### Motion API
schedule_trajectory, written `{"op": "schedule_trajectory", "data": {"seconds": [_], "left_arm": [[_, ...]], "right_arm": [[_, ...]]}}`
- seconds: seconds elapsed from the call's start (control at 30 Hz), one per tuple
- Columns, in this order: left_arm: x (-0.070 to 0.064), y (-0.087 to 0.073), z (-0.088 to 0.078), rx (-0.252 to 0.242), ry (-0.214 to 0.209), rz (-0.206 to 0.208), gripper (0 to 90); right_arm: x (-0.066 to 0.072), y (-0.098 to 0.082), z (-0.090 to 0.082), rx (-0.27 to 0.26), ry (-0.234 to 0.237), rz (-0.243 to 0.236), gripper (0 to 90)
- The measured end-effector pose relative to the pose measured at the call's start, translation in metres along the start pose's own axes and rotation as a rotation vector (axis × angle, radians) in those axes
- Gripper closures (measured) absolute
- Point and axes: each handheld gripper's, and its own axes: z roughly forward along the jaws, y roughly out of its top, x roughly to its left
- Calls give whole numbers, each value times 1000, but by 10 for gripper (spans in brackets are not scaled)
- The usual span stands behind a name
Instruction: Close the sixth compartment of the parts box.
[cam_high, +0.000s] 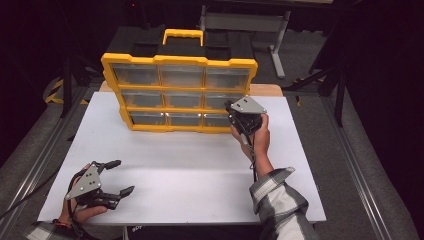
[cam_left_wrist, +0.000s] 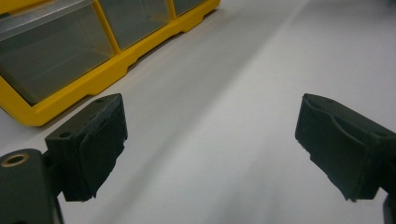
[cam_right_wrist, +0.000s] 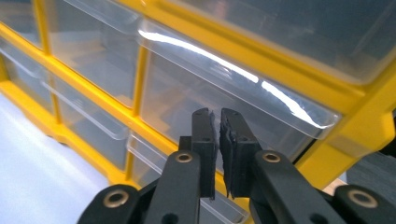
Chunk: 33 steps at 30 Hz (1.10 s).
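right tool (cam_right_wrist: 217, 140) is hovering nearly closed, gripping nothing, at the right-column clear drawer (cam_right_wrist: 224, 102) of the yellow organizer (cam_high: 180, 95) | drawer lip is running crosswise just ahead | left tool (cam_high: 114, 177) is resting wide open, empty, well apart on the table (cam_high: 200, 170)

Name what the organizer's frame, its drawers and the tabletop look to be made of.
Frame: likely moulded plastic, yellow, matte, with rounded cast edges. Drawers: clear hard plastic, glossy; you see through them and a bright glare streak runs along one lip. Tabletop: smooth white matte board, probably laminate; material uncertain.
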Motion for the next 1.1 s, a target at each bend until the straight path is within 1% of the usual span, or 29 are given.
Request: {"op": "schedule_trajectory", "data": {"seconds": [0.1, 0.17, 0.23, 0.37, 0.43, 0.47, 0.6, 0.67, 0.73, 0.87, 0.97, 1.0, 1.1], "left_arm": [[0, 0, 0, 0, 0, -3, 102], [0, 0, 1, 5, 1, 2, 102], [0, 1, 1, 6, -4, 6, 102], [0, 1, 0, -6, 3, -6, 102], [-1, 1, -1, -3, 5, -3, 102], [-1, 1, 0, -2, 4, -2, 102], [-1, 1, 0, -2, 5, -4, 102], [-1, 0, 0, -1, 5, -11, 102], [-1, 0, 1, 3, 4, -6, 102], [-1, 0, 2, 5, 1, -2, 102], [-1, 0, 1, 5, 0, -5, 102], [-1, 0, 1, 6, -1, -4, 102], [-1, 0, 2, 7, -1, -3, 102]], "right_arm": [[1, 2, -4, -15, 5, 2, 825], [2, 3, -6, -19, 8, -3, 818], [5, 4, -8, -14, 29, -17, 806], [9, 6, -11, -21, 34, -30, 781], [10, 7, -12, -26, 35, -29, 777], [10, 7, -14, -34, 43, -22, 762], [11, 7, -16, -40, 46, -21, 719], [10, 7, -16, -41, 44, -18, 685], [10, 7, -16, -42, 52, -15, 624], [10, 7, -18, -53, 58, -8, 539], [11, 7, -19, -56, 51, -13, 470], [12, 7, -19, -56, 62, -10, 446], [14, 6, -18, -58, 49, -18, 398]]}}
